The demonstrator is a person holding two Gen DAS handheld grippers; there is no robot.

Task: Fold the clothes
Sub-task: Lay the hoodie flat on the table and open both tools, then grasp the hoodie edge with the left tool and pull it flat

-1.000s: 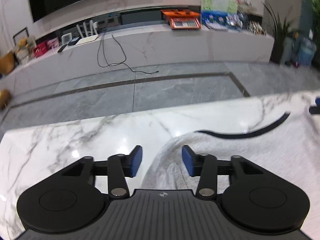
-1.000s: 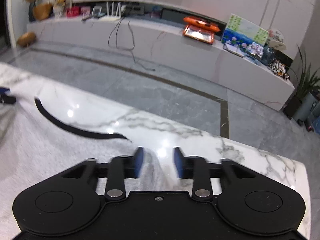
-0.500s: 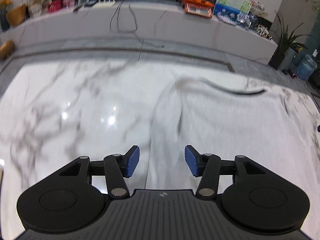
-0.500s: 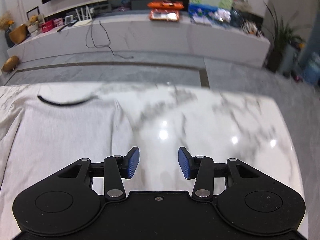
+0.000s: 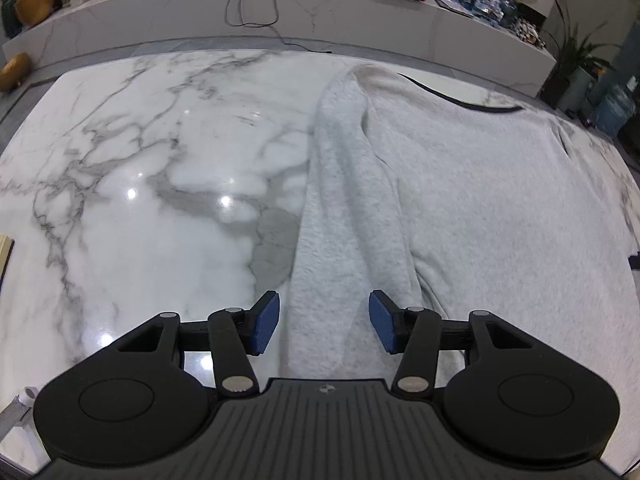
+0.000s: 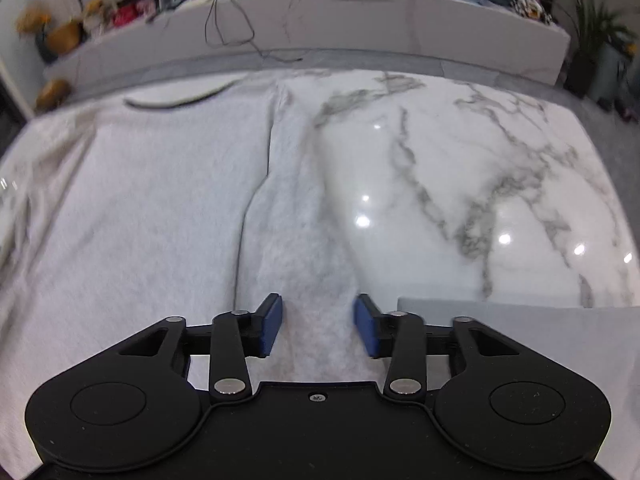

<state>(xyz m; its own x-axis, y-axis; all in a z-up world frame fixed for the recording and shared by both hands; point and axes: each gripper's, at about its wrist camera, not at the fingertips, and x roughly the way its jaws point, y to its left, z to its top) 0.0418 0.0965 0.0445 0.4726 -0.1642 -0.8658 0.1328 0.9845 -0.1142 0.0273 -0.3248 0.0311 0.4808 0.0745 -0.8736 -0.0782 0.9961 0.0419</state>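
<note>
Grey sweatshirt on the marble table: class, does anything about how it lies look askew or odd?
Nothing is damaged. The grey sweatshirt lies flat on the marble table, but the sleeve nearest the left claw overlaps the body, leaving a raised fold.

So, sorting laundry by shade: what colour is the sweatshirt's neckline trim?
Black trim on the light grey sweatshirt; clearest in the left wrist view.

1. We held the left tool [image 5: 324, 328] low and level, its two blue-padded fingers [image 5: 264, 325] spread wide apart, gripping nothing.
2. We kept the right tool [image 6: 318, 326] in a matching pose, pointing forward, its blue pads [image 6: 366, 327] likewise parted and empty.
3. Both black finger linkages sat symmetric about each tool's centre.
</note>
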